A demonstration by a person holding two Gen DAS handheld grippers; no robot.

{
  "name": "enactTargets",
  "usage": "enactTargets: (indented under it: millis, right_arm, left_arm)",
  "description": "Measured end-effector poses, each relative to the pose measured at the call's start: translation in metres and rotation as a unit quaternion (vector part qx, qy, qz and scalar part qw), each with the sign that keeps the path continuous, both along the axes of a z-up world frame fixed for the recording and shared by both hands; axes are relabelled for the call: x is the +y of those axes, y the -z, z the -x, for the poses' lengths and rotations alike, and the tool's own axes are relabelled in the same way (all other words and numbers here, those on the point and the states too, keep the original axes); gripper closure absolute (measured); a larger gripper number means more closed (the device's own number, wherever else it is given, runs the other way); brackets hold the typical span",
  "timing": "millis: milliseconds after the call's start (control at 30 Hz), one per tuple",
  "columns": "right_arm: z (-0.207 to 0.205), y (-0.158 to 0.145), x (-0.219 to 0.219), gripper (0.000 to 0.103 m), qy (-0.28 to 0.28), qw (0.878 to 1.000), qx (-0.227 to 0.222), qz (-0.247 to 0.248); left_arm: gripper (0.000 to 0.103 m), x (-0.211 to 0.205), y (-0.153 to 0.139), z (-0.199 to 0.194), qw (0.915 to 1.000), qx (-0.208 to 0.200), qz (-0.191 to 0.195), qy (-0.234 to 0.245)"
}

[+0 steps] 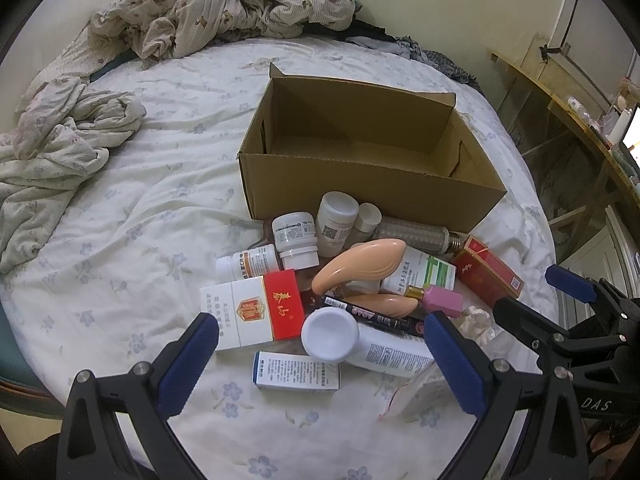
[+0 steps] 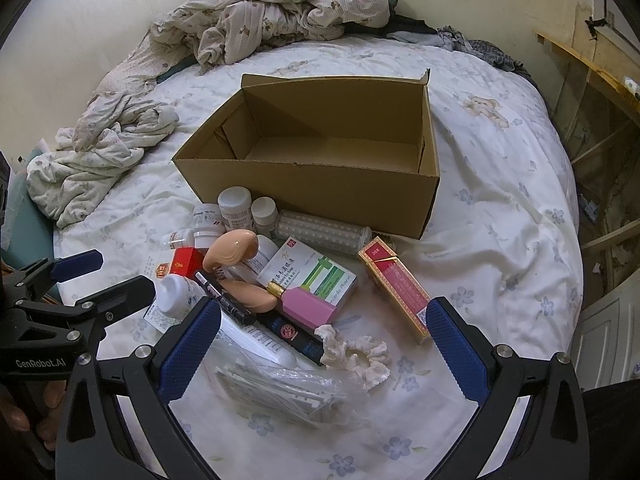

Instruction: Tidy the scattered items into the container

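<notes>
Floral bedsheet (image 2: pixel 500 208), lower centre of frame: both grippers, left gripper (image 1: pixel 320 354) and right gripper (image 2: pixel 322 334), hang released; red carton (image 2: pixel 396 290), long axis slanting toward upper left, lies nearest the right's jaws, below the empty box (image 2: pixel 308 188).

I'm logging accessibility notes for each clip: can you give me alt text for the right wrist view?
An empty cardboard box sits open on a floral bedsheet, with a pile of bottles, cartons and a white scrunchie scattered in front of it. The right gripper hovers open over the pile; the left gripper, also open, shows at the left edge.
</notes>
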State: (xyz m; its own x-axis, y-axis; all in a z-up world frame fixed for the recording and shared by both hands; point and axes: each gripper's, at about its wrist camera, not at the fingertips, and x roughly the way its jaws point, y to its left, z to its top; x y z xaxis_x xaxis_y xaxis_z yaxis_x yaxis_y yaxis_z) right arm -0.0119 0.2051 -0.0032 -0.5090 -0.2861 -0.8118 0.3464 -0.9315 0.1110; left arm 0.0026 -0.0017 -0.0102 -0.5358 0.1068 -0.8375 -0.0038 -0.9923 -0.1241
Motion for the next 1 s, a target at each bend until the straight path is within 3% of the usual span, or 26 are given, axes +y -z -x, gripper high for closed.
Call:
enactTargets:
  millis: [533, 700, 1000]
  right_arm:
    - [0.0, 0.005, -0.001, 0.0, 0.001, 1.0, -0.008, -0.008]
    - [0.002, 0.008, -0.001, 0.0, 0.007, 1.0, -0.013, -0.017]
    - [0.003, 0.01, 0.0, 0.0, 0.01, 0.999, -0.017, -0.025]
  left_arm:
    - [0.001, 0.0, 0.003, 0.002, 0.9999, -0.013, 0.001, 0.0]
    - [0.001, 0.007, 0.001, -0.001, 0.9997, -0.006, -0.011, 0.021]
    - [0.0, 0.015, -0.001, -0.003, 0.9995, 0.001, 0.01, 0.031]
